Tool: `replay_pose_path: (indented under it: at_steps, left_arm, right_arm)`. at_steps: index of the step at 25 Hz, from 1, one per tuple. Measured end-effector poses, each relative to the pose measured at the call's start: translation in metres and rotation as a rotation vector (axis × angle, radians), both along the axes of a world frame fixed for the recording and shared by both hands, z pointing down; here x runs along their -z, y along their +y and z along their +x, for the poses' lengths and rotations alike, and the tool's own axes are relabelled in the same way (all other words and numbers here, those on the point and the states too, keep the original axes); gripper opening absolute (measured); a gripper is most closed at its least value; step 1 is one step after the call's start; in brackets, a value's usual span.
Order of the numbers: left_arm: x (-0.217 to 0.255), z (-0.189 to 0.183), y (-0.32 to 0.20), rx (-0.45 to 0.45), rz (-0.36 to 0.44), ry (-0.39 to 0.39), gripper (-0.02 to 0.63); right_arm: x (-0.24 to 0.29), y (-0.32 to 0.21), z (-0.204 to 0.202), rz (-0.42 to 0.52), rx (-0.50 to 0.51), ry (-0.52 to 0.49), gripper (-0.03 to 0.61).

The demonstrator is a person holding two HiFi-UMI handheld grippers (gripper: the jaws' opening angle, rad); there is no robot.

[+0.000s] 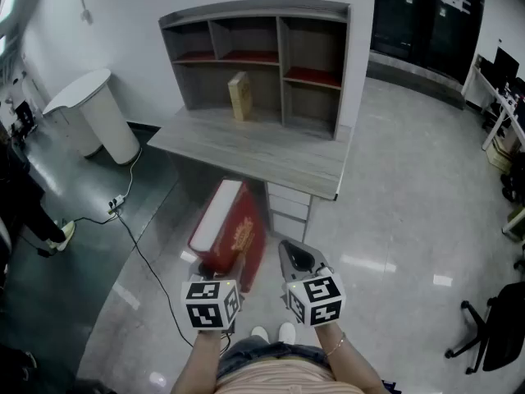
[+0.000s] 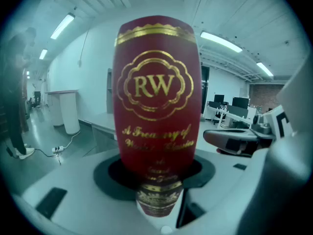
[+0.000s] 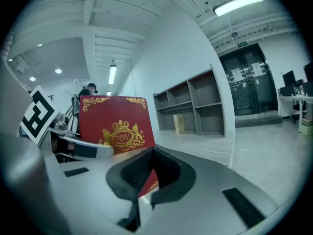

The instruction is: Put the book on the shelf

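One red book [image 1: 232, 235] clamped between left tongs [image 1: 230, 268].

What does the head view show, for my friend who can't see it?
Seen from above, the left gripper holds a big red book over the shiny floor, with the right gripper empty beside it. Ahead is a grey desk with open shelves on top, and a small tan box stands upright on the desk.
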State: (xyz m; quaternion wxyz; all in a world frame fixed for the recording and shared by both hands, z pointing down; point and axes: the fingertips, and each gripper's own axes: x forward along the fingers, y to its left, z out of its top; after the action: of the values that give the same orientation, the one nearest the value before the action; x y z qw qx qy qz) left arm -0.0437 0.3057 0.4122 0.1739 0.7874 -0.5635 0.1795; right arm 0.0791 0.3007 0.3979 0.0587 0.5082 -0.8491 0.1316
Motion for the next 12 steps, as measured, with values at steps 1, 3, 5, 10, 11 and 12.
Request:
replay_pose_path:
  at_steps: [1,3,5,10,11,12]
  left_arm:
    - [0.000,0.000,0.000,-0.004,0.000,0.001,0.229]
    - [0.001,0.000,0.000,-0.011,0.000,0.003,0.229]
    - [0.000,0.001,0.000,-0.018,0.001,0.004,0.229]
    - [-0.004,0.003,-0.006,-0.026,-0.002,0.011,0.229]
    - [-0.004,0.003,-0.007,-0.026,-0.004,0.013,0.229]
    - [-0.004,0.004,-0.009,-0.028,-0.006,0.012,0.229]
  right_arm:
    - [0.002,0.000,-0.001,0.004,-0.003,0.003,0.009]
    - [0.004,0.000,-0.003,0.011,-0.008,0.008,0.009]
    - [0.005,-0.001,-0.005,0.013,-0.010,0.015,0.009]
    - [0.001,-0.007,-0.005,0.003,-0.012,0.020,0.008]
    - [0.001,-0.009,-0.004,0.002,-0.010,0.020,0.008]
    - [0.001,-0.011,-0.004,0.003,-0.008,0.019,0.008]
